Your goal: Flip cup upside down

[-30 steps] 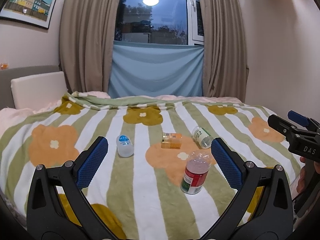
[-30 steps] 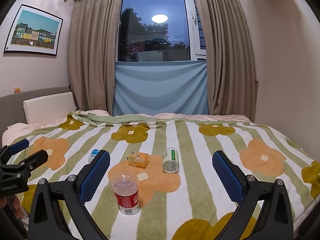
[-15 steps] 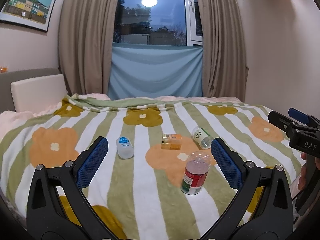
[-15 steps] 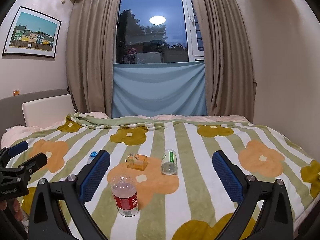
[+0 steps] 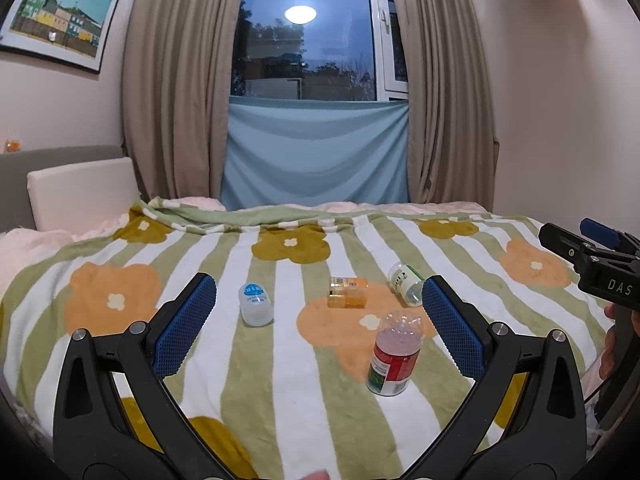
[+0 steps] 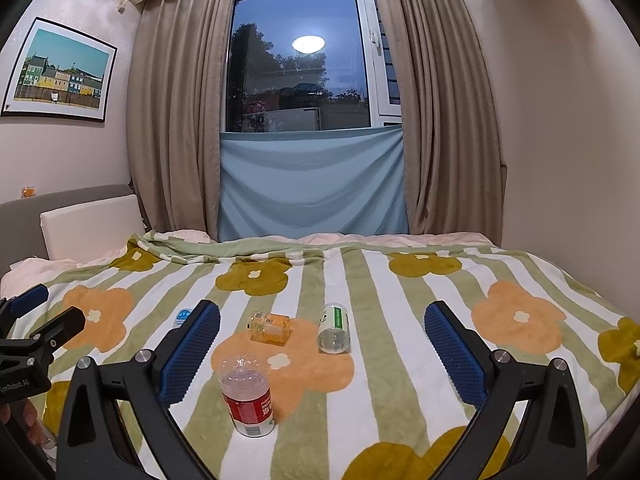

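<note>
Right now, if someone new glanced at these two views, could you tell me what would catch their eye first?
Probably the flowered striped blanket covering the bed, with four small containers scattered mid-bed. The red-labelled cup stands nearest, already bottom-up by its look, while the green-labelled bottle, orange bottle and blue-capped bottle lie beyond it. Both the left gripper and right gripper hover open, holding nothing.

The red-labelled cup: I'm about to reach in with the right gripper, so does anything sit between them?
Nothing visible does. The red-labelled cup stands nearest the open right gripper, toward its left finger; the orange container and green-labelled bottle lie beyond.
</note>
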